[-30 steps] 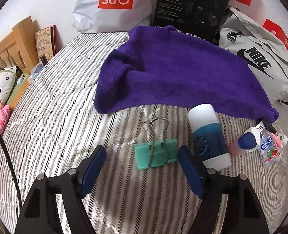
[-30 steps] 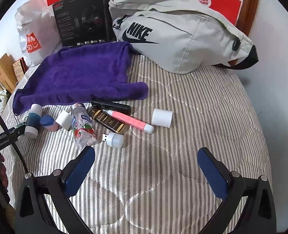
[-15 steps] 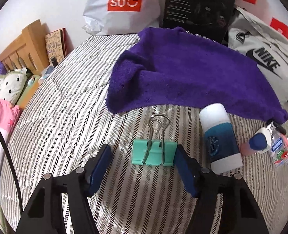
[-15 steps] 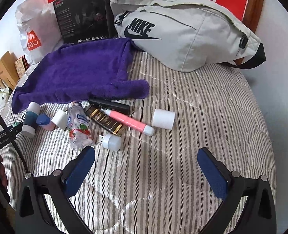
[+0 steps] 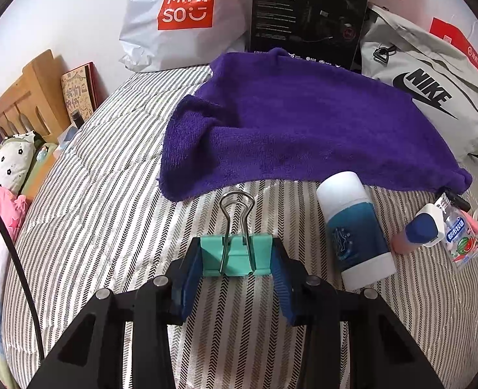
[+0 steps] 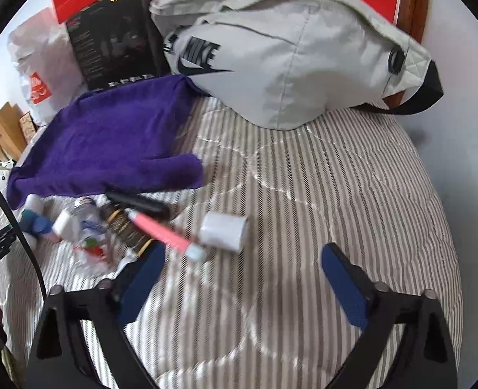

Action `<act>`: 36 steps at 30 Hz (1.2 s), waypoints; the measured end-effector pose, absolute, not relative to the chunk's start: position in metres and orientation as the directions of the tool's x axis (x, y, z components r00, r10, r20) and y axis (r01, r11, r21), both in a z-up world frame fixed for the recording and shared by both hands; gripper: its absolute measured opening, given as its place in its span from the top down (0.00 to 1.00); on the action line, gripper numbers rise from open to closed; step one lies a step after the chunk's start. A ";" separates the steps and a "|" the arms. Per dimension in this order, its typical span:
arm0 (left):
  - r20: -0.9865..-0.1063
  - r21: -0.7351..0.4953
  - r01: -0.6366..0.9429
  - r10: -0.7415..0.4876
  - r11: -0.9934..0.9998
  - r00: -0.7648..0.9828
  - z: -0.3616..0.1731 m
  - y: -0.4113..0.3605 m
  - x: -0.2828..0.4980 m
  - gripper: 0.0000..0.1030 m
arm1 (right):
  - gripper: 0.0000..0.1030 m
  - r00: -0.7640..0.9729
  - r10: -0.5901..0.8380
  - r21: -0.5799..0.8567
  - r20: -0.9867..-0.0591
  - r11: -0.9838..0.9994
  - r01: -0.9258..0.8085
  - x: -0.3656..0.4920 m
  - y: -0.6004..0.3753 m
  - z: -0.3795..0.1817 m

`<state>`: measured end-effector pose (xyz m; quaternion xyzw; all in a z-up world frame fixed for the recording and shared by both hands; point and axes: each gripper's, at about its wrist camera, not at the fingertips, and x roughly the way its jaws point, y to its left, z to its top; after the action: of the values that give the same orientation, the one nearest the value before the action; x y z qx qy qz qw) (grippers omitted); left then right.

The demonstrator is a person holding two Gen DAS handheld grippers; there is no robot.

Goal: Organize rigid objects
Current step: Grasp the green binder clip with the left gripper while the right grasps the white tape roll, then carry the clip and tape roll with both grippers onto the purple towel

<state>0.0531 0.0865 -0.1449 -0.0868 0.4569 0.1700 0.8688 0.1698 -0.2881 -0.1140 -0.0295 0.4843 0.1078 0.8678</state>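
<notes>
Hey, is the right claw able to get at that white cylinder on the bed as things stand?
Probably yes. The right claw is open and holds nothing, and the white cylinder lies just ahead of it on the striped bedcover. Only the pink tube lies close beside it.

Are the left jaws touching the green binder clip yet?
Touching. In the left wrist view, the left gripper has both blue jaws pressed against the two sides of the green binder clip, with no bedspread showing between them.

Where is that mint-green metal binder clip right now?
In the left wrist view, the mint-green binder clip sits on the striped bedspread, clamped by the left gripper, just before the purple towel, left of the blue-and-white tube.
</notes>
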 end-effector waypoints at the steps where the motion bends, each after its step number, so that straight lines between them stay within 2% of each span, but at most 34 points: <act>1: -0.824 0.005 -0.375 0.216 0.927 0.524 -0.145 0.087 0.054 0.62 | 0.11 0.499 0.162 0.067 -0.852 0.977 -0.203 0.174 -0.287 -0.118; 3: -0.823 0.008 -0.372 0.217 0.928 0.524 -0.145 0.086 0.054 0.62 | 0.11 0.504 0.167 0.073 -0.847 0.977 -0.203 0.178 -0.283 -0.123; 5: -0.824 0.007 -0.372 0.216 0.928 0.524 -0.145 0.086 0.055 0.62 | 0.15 0.503 0.142 0.051 -0.853 0.981 -0.190 0.182 -0.278 -0.129; 7: -0.825 0.004 -0.369 0.212 0.929 0.525 -0.146 0.087 0.056 0.62 | 0.37 0.494 0.144 0.059 -0.857 0.981 -0.184 0.186 -0.273 -0.135; 9: -0.824 0.006 -0.364 0.211 0.931 0.525 -0.146 0.087 0.057 0.62 | 0.48 0.478 0.144 0.064 -0.867 0.982 -0.179 0.189 -0.270 -0.142; 14: -0.823 0.006 -0.358 0.208 0.934 0.529 -0.147 0.087 0.058 0.62 | 0.60 0.501 0.091 0.005 -0.861 0.985 -0.170 0.190 -0.263 -0.148; 15: -0.822 0.006 -0.354 0.206 0.935 0.531 -0.147 0.087 0.058 0.62 | 0.69 0.503 0.089 0.005 -0.860 0.986 -0.167 0.191 -0.264 -0.148; 26: -0.826 -0.050 -0.328 0.146 0.943 0.545 -0.142 0.099 0.051 0.62 | 0.70 0.503 0.117 0.037 -0.856 0.985 -0.166 0.186 -0.277 -0.120; 36: -0.792 -0.033 -0.347 0.187 0.937 0.581 -0.107 0.110 0.039 0.62 | 0.70 0.526 0.209 0.062 -0.824 0.957 -0.283 0.189 -0.251 -0.082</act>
<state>0.0392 0.1104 -0.1068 -0.0927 0.4323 0.1508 0.8842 0.1888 -0.2505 -0.0817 -0.0395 0.4660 0.1409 0.8726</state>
